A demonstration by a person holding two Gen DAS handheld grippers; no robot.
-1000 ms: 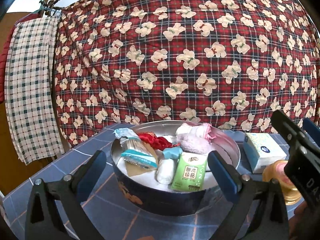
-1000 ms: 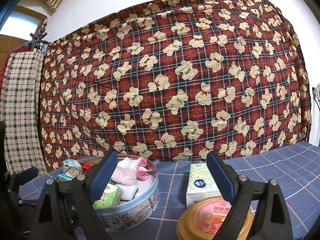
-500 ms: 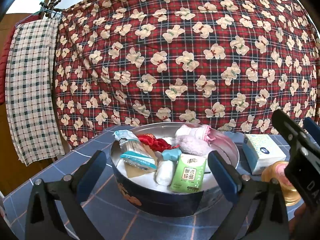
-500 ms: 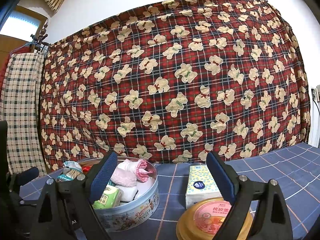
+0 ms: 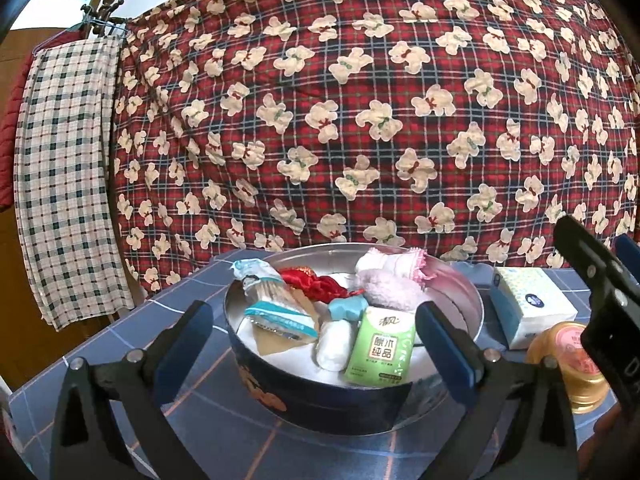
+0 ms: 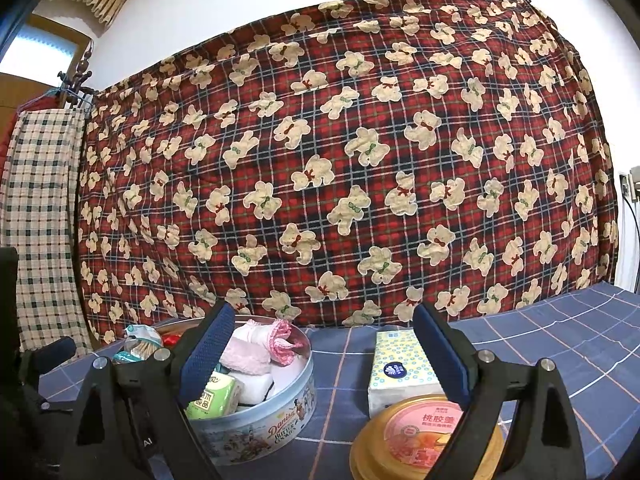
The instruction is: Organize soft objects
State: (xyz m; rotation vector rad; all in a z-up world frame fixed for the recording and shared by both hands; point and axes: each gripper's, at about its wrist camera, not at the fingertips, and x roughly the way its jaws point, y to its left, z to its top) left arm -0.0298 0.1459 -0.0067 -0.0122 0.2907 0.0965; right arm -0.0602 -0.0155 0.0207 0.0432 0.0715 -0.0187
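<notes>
A round cookie tin (image 5: 320,396) sits on the worktop (image 6: 560,344), which is covered in a blue checked cloth, and it holds the soft things: a green tissue pack (image 5: 380,350) at the front, a white roll (image 5: 332,346) just beside it, a pink fluffy cloth (image 5: 390,290) and a white cloth with pink trim (image 5: 390,260) toward the back, a red fabric piece (image 5: 316,282), and a clear packet of cotton swabs (image 5: 272,300) on the left side. The left tool (image 5: 312,334) hangs in front of the tin with its 2 fingers spread wide on either side, grasping nothing. The right tool (image 6: 320,354) is also released, fingers well apart and empty, above a gold-rimmed round lid (image 6: 416,436). A boxed tissue pack (image 6: 400,364) stands on the cloth just behind that lid, near the tin. A red plaid blanket with bears (image 6: 340,168) hangs behind everything.
</notes>
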